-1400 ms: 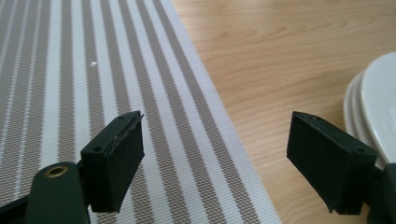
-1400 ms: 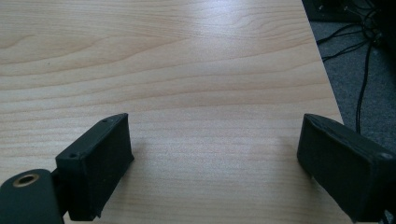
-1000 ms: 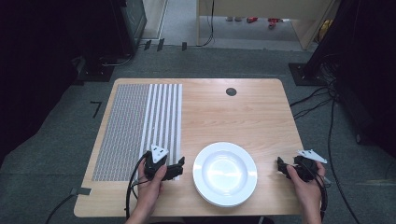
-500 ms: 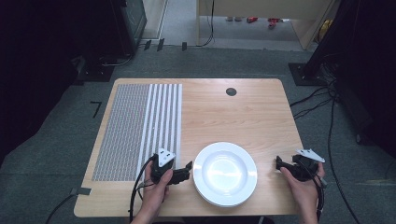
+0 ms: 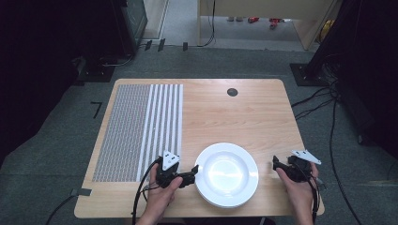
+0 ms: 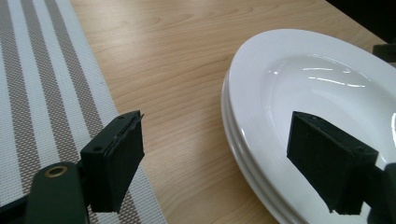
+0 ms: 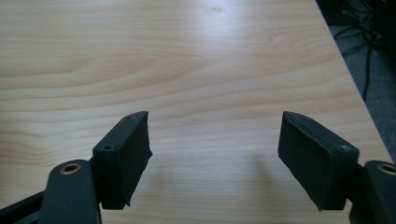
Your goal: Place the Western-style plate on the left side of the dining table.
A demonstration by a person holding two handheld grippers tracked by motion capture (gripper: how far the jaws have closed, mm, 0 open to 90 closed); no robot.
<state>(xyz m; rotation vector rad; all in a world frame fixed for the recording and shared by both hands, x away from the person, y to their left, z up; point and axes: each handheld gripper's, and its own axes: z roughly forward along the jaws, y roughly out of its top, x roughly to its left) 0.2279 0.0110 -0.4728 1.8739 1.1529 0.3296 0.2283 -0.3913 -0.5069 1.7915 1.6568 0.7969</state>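
Plates (image 5: 226, 174) are stacked at lower centre; left gripper (image 5: 191, 174) is spread astride the rim for lifting, right gripper (image 5: 275, 164) closing, empty.

High view: above the table's (image 5: 244, 117) 6 o'clock edge, facing 12 o'clock and down, far off.
Left gripper view: low, close, facing the stacked plates (image 6: 280, 116) at 2 o'clock, placemat (image 6: 42, 93) at 9.
Right gripper view: low, close over bare wood.
Shared: plates, placemat, tabletop.

Lab-like test room: grey carpet (image 5: 56, 154), trailing floor cables (image 5: 324, 101), dark equipment racks (image 5: 126, 18), lone wooden table (image 5: 244, 117).
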